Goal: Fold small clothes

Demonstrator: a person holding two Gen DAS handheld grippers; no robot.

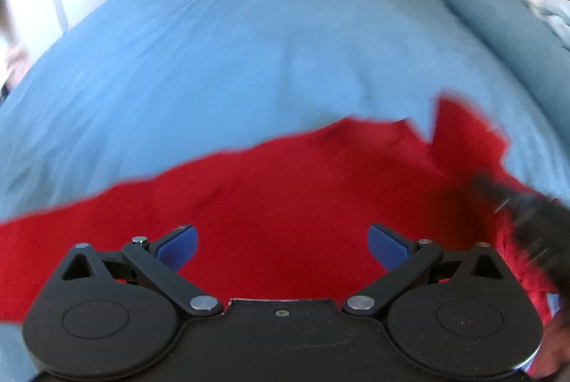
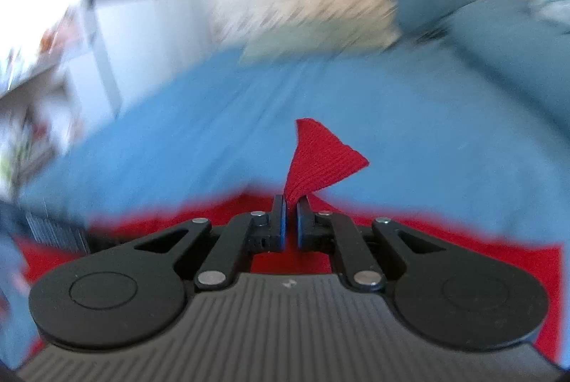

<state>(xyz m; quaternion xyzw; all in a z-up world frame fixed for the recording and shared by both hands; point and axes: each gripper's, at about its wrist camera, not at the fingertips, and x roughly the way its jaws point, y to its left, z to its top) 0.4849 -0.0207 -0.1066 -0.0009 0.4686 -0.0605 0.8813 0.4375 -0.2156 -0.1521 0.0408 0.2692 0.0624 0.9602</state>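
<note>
The right gripper (image 2: 291, 204) pinches a corner of the red garment (image 1: 285, 204) lying on the blue bedsheet (image 1: 231, 61), probably to fold it over, while the left gripper (image 1: 282, 245) hovers above it, fingers spread.

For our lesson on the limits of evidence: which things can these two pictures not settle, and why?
- Red knitted garment, left wrist view: its type and near edge, cut off behind the open left claw.
- Right wrist view: how much cloth the right claw pinches; its pads hide it.
- Pale patterned pillow: print lost to motion blur.
</note>
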